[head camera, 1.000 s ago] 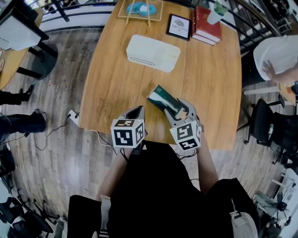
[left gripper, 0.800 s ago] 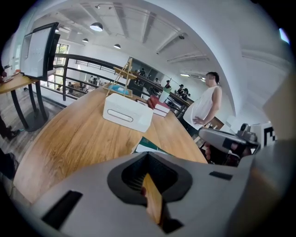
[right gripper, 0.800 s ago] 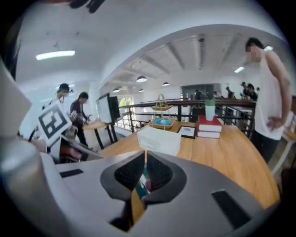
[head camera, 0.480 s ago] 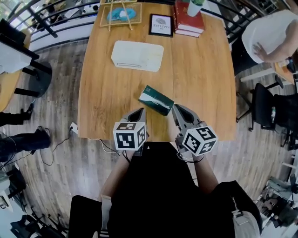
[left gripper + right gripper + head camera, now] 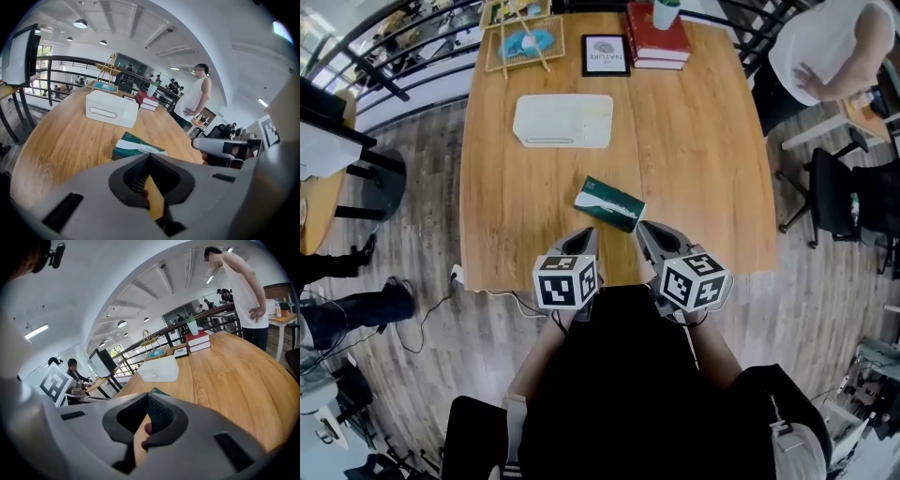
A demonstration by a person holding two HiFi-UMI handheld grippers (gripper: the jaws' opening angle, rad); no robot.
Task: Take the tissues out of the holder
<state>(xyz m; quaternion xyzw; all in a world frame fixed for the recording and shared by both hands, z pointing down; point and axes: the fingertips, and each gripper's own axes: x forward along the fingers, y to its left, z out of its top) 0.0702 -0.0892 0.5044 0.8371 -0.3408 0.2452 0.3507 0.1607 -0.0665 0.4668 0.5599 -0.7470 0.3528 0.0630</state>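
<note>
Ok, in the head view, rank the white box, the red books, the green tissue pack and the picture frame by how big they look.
1. white box
2. red books
3. green tissue pack and picture frame: about alike, too close to rank.

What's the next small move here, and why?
Probably nothing more than pulling both grippers back to rest: the green tissue pack lies on the table, clear of the white holder, and the left gripper and right gripper both have shut, empty jaws.
</note>
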